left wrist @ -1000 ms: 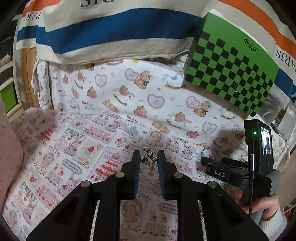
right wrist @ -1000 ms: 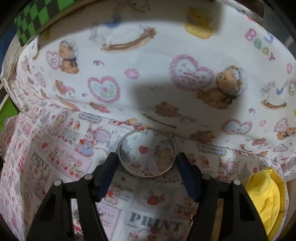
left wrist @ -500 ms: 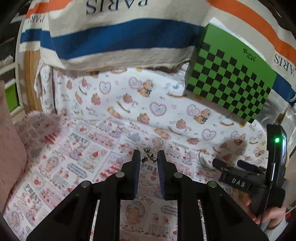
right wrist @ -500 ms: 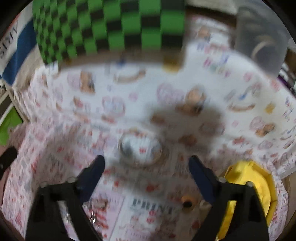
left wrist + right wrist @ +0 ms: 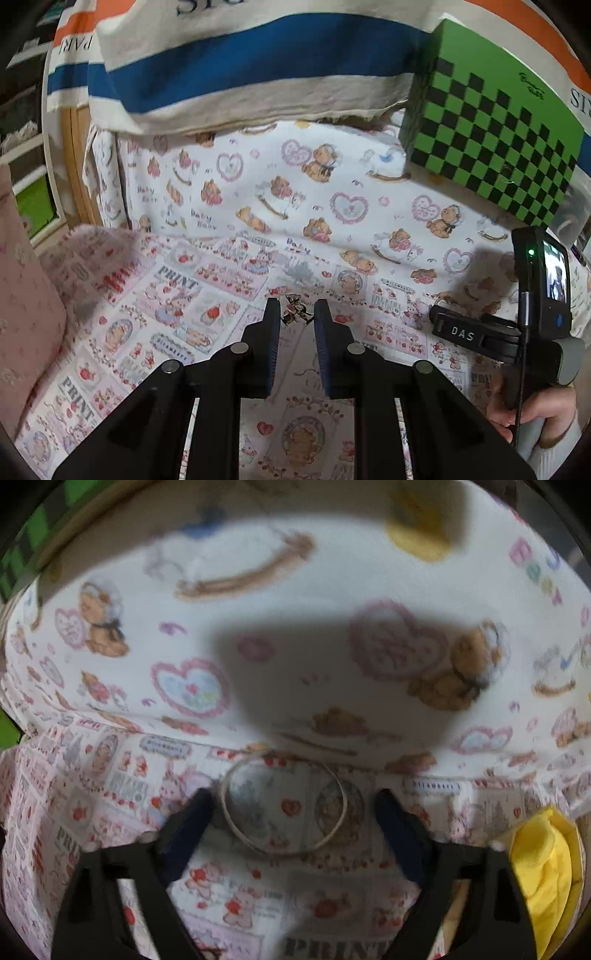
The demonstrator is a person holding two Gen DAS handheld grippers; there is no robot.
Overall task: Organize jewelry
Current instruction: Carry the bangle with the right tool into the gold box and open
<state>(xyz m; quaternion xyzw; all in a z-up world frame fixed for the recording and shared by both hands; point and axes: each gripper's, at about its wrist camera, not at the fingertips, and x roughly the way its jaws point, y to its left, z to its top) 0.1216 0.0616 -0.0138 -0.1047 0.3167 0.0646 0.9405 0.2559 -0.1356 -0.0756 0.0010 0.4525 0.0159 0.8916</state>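
Right wrist view is motion-blurred throughout: the thin bangle [image 5: 283, 806] reads only as a soft ring, and the frame does not settle whether the left finger [image 5: 186, 829] of the right gripper [image 5: 291, 825] touches its rim. Yellow object [image 5: 546, 878] is cut off by the right edge, its kind unclear. In the left wrist view, the small metal trinket [image 5: 296, 313] beyond the left gripper [image 5: 296, 321] is too small to identify, and the person's hand [image 5: 532, 417] runs partly out of frame.
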